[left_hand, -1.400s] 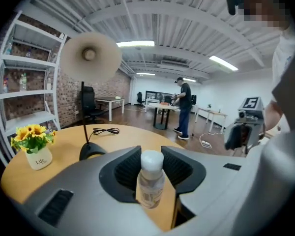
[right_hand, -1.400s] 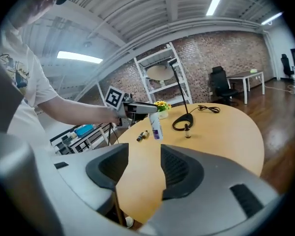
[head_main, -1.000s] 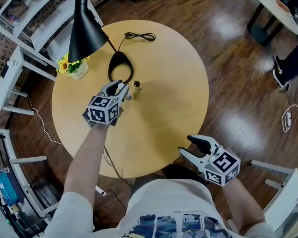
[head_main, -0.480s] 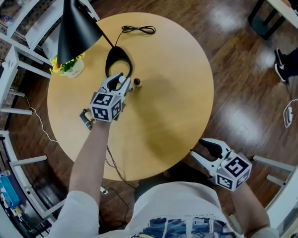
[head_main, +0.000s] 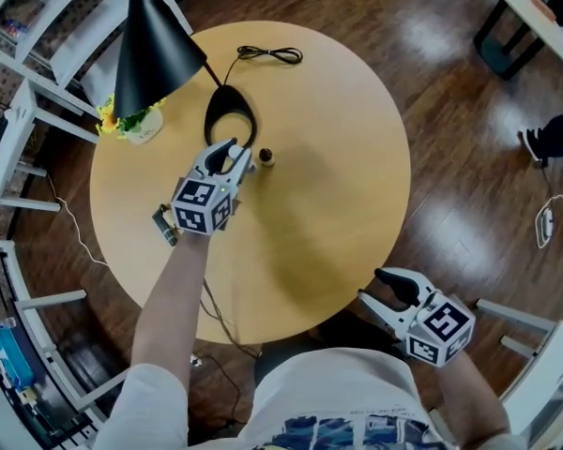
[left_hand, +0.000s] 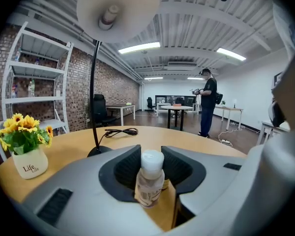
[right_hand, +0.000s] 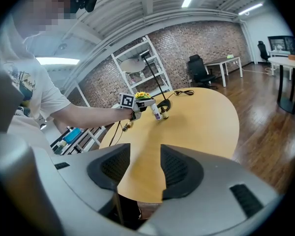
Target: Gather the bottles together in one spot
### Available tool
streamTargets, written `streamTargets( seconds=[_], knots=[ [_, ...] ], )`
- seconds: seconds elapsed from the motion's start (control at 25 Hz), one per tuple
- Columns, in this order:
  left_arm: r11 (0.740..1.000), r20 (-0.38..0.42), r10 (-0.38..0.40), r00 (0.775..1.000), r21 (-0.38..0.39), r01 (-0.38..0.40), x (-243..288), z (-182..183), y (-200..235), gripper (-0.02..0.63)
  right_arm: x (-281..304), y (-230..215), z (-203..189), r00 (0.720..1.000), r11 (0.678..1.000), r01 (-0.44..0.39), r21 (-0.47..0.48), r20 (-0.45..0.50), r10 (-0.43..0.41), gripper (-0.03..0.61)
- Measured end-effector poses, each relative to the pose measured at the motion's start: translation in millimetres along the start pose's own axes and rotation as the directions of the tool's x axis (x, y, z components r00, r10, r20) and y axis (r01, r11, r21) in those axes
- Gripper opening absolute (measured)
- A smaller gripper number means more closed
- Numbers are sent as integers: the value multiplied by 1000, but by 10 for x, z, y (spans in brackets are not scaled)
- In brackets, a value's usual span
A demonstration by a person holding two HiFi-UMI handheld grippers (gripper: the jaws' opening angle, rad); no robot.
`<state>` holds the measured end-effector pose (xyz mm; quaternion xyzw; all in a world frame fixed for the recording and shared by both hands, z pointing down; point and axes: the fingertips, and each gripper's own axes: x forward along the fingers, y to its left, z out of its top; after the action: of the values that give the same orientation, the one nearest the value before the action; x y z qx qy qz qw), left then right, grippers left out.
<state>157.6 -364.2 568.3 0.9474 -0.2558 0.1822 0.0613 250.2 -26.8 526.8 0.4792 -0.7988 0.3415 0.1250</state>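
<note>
The left tongs [head_main: 235,154] grip a small white-capped bottle [left_hand: 149,181], tilted, near the lamp base [head_main: 230,120] at the far left of the round bench [head_main: 338,157]. A dark-capped bottle [head_main: 266,157] stands just beside them. The right tongs [head_main: 380,289], at the near right edge, are part open, have just been narrowing, and hold nothing.

Bright ceiling strips [left_hand: 140,47] glare off the floor [head_main: 450,45]; gripper views bulge, dark-cornered.

The table [head_main: 338,139] is matt pale wood, the floor [head_main: 469,204] glossy dark wood, the bottle [left_hand: 148,183] clear smooth plastic
</note>
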Motion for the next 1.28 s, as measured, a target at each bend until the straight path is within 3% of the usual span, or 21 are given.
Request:
streamTargets(
  seconds=[0.36, 0.68, 0.96, 1.28],
  knots=[
    [1000, 18, 4, 1000, -1, -4, -66, 64, 30, 173, 27, 30, -28, 1000, 1000, -4, -11, -11, 4, 210],
    [995, 70, 89, 994, 28, -91, -519, 384, 38, 206, 89, 184, 43, 1000, 998, -6, -63, 6, 6, 210],
    [985, 131, 170, 977, -49, -165, -1627, 603, -315, 207, 198, 633, 135, 999, 990, -12, -143, 34, 17, 210],
    [959, 90, 246, 965, -167, -229, -3517, 154, -942, 206, 228, 1537, 121, 995, 983, 11, -183, 100, 8, 210]
  ],
)
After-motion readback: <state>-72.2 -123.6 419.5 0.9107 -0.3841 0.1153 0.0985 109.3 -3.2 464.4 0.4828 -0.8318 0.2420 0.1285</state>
